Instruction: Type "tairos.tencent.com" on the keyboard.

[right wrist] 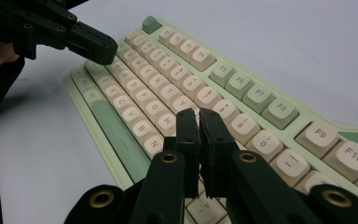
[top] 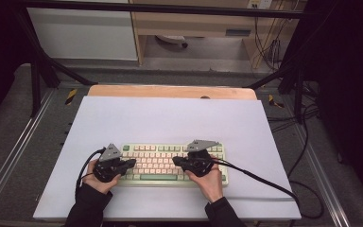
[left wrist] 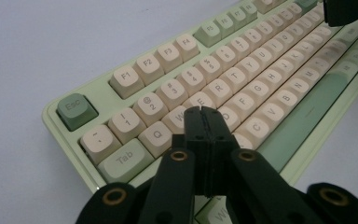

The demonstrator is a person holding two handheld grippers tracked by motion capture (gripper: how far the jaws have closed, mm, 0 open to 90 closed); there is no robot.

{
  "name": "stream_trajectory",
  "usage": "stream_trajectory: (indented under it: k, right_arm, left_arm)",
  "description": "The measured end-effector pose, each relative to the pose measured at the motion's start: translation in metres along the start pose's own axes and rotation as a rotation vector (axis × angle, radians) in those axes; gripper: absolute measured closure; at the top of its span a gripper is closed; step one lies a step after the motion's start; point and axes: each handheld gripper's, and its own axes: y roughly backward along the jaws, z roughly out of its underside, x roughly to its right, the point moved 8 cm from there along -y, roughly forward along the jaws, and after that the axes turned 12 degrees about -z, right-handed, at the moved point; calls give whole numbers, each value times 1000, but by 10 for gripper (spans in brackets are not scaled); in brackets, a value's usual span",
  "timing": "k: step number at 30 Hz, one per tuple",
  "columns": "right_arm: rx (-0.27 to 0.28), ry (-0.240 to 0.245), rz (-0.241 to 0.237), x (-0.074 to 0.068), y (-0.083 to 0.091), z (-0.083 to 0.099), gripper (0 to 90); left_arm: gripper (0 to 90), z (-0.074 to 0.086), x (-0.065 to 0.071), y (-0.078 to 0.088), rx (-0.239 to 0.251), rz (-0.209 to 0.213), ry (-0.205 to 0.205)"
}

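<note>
Both hovering over the green-and-cream keyboard (top: 172,163): left gripper (left wrist: 202,112) pinched fully together, right gripper (right wrist: 199,114) closed to a sliver, nothing held.

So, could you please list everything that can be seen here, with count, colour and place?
keyboard: one, pale green case with cream and green keys, near edge of the sheet, centre.
white sheet: one, covers the table top.
wooden board: one, light brown, shows past the far edge of the sheet.
metal frame: black bars, around the table.
cabinet: one, white front, on the floor behind the table.
cables: several, black, far right by the wall.
left claw: one, black, shut, tips over the W and E keys.
right claw: one, black, shut, tips over the Y and U keys.
hands: two, dark sleeves, at the bottom edge.
</note>
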Motion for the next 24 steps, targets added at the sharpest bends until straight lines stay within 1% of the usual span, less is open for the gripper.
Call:
stream_trajectory:
  k: [4,9,17,20,24]
  right_arm:
    - [3,-14,-3,1,-5,-1,900]
    - [4,-27,2,6,-10,-1,900]
    - [-16,-34,16,11,-21,2,900]
    - [-23,-40,22,14,-24,3,900]
    - [-33,-37,30,16,-26,5,900]
  left_arm:
    - [898,0,0,0,1,2,-1]
    - [898,0,0,0,1,1,-1]
    - [898,0,0,0,2,1,-1]
    - [898,0,0,0,1,1,-2]
    - [898,0,0,0,1,1,-1]
